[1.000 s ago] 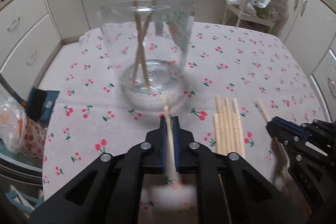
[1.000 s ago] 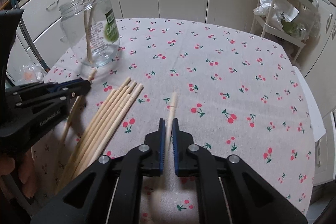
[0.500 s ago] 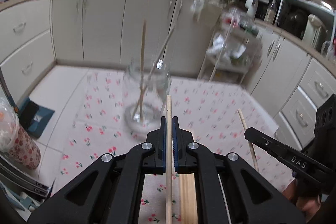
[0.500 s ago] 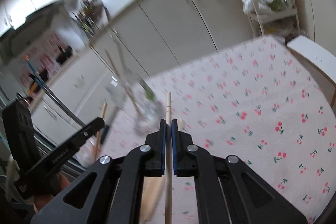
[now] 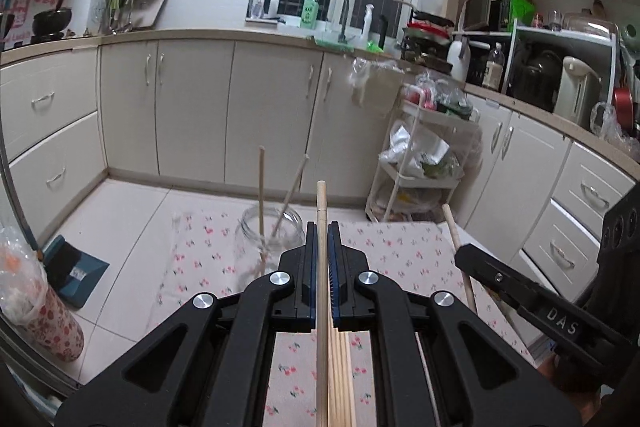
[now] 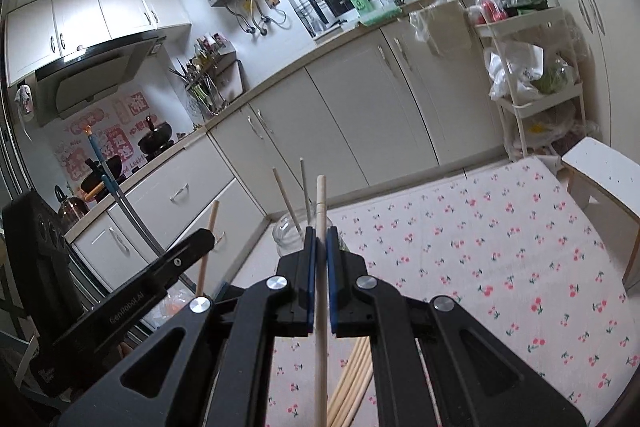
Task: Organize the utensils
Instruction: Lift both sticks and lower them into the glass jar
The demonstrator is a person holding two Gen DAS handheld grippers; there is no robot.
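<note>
Left to right, above the cherry-print tablecloth (image 6: 500,247):

- Glass jar (image 5: 269,231), upright on the cloth's far left part; two chopsticks (image 5: 261,195) lean inside it.
- Left gripper (image 5: 322,227): jaws pinching one wooden chopstick (image 5: 321,291) (tip poking forward past the pads).
- Loose chopsticks (image 6: 354,375): lying together on the cloth below the grippers.
- Right gripper (image 6: 320,231): jaws likewise clamped on a single chopstick (image 6: 320,291), raised over the cloth.
</note>
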